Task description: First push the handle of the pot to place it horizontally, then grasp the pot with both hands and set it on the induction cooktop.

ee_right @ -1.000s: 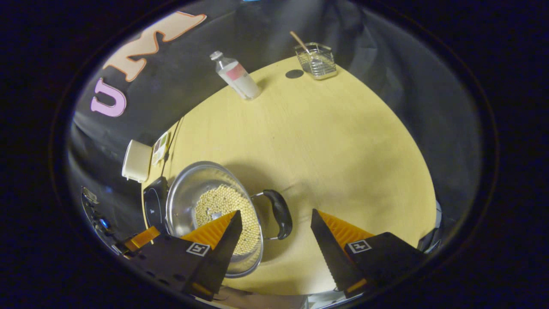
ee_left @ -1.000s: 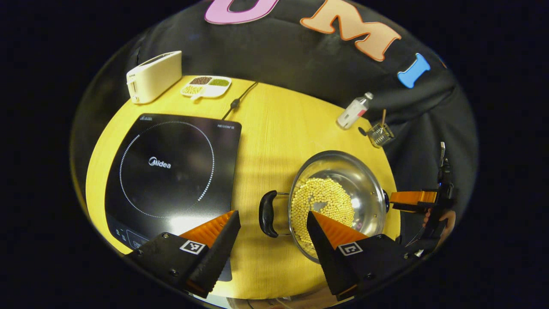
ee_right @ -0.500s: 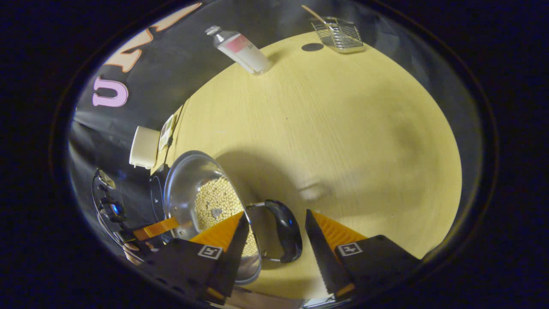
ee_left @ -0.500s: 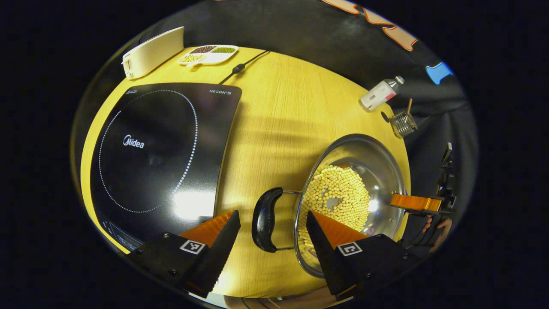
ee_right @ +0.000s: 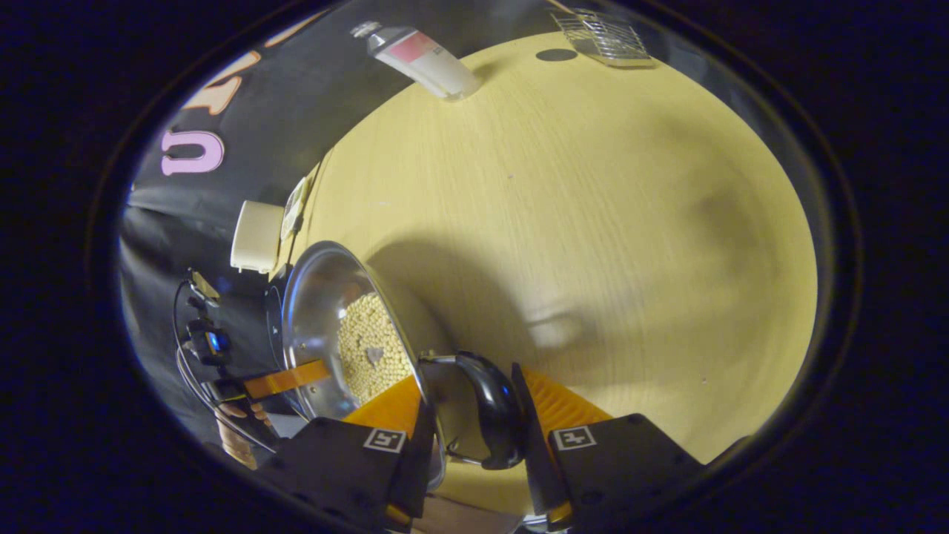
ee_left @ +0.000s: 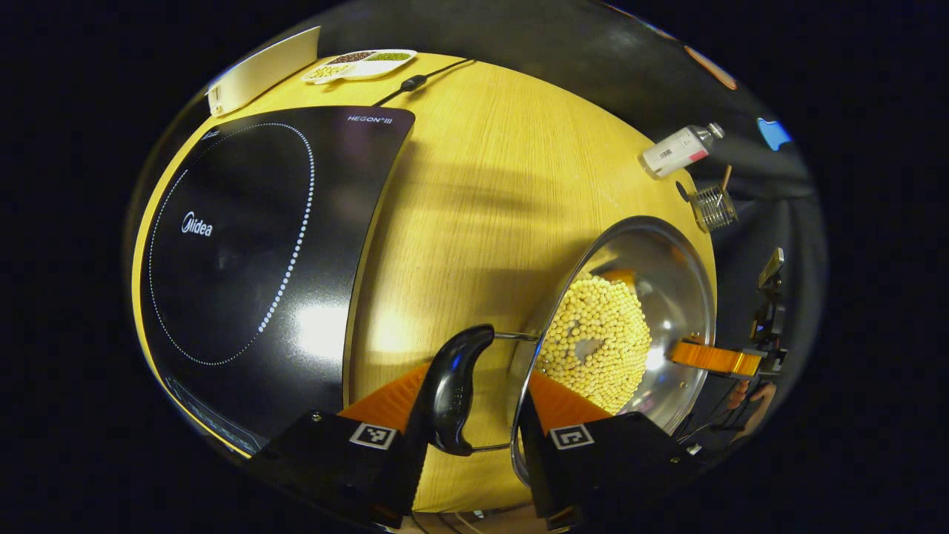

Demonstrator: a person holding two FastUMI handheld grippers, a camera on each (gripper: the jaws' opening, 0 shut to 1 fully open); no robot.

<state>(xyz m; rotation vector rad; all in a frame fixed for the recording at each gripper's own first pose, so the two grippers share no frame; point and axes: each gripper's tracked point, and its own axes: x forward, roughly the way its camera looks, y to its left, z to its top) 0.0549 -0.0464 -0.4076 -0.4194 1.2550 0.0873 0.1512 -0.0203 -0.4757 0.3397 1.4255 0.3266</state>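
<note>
Nearest me, my left claw [ee_left: 468, 434] and right claw [ee_right: 468, 426] each straddle a pot [ee_left: 630, 334] handle, grip unconfirmed, so the handles look level, with the lift onto the cooktop [ee_left: 245, 245] across the worktop [ee_left: 482, 208] left.

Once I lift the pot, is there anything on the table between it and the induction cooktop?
Nothing visible. In the left gripper view, only a bare strip of table lies between the pot and the induction cooktop. The cooktop's cord and the compartment dish sit at the far edge, off that path.
</note>
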